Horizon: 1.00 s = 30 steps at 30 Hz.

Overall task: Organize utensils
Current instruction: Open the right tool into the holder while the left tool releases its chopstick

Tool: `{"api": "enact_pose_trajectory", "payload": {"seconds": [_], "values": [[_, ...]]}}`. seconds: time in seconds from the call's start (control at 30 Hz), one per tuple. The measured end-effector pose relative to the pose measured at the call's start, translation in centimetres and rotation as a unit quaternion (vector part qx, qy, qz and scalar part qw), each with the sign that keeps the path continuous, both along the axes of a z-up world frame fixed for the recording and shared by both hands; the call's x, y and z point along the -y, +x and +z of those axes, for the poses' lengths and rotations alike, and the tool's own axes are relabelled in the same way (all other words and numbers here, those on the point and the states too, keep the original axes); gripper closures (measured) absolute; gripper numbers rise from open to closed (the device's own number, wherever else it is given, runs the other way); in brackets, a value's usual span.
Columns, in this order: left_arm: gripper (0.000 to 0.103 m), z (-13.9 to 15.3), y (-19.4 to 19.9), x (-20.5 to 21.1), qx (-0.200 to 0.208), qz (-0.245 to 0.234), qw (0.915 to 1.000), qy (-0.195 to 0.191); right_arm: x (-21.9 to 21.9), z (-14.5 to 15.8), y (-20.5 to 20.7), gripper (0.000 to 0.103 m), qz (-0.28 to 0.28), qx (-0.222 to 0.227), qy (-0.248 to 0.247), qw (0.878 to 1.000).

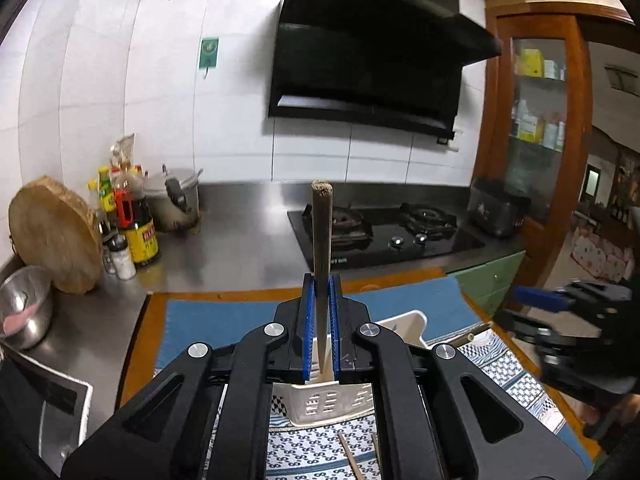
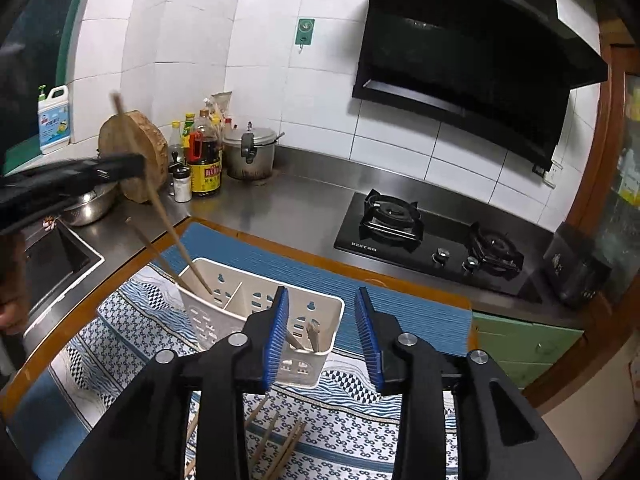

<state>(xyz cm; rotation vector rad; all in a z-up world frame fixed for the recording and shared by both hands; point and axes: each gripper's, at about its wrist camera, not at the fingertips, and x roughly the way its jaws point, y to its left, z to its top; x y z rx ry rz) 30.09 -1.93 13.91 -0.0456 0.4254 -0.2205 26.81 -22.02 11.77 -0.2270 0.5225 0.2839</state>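
Jaws: left gripper (image 1: 320, 312) clamps one brown wooden chopstick (image 1: 322, 240), right gripper (image 2: 326, 336) gapes empty; chopstick could snag the white slotted plastic caddy (image 2: 256, 300) rim at 10 o'clock.

I see the white plastic utensil holder (image 2: 224, 312) standing upright on the patterned cloth, its slotted walls dividing it into compartments. One brown wooden chopstick (image 1: 321, 240) stands steeply with its tip down in the holder's left compartment; a second chopstick (image 2: 150, 246) leans beside it in that same compartment. A couple of short brown ends (image 2: 314, 334) poke up from the holder's right compartment. More loose chopsticks (image 2: 276, 444) lie flat on the cloth just in front of the holder.
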Motion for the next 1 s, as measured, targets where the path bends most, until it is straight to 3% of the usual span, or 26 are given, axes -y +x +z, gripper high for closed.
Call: {"api": "enact_pose_trajectory", "payload": {"seconds": [0.17,0.4,0.63,1.0], "values": [[0.095,-1.9,1.0,-0.7,-0.030,0.006,0.9994,-0.014,0.9,-0.9,-2.2,0.062,0.004,-0.004,0.019,1.000],[0.094,-2.2,-0.2,-0.8,-0.033,0.007,0.9993,-0.014,1.7,-4.2,-5.5,0.057,-0.005,-0.029,0.027,0.999],[0.093,-3.4,-4.6,-0.2,-0.035,-0.012,0.9991,-0.021,2.7,-8.5,-8.5,0.054,-0.021,-0.076,0.050,0.996],[0.079,-10.1,-12.1,-1.5,-0.073,-0.012,0.9963,-0.045,2.4,-15.9,-14.4,0.054,-0.039,-0.143,0.043,0.988]]}}
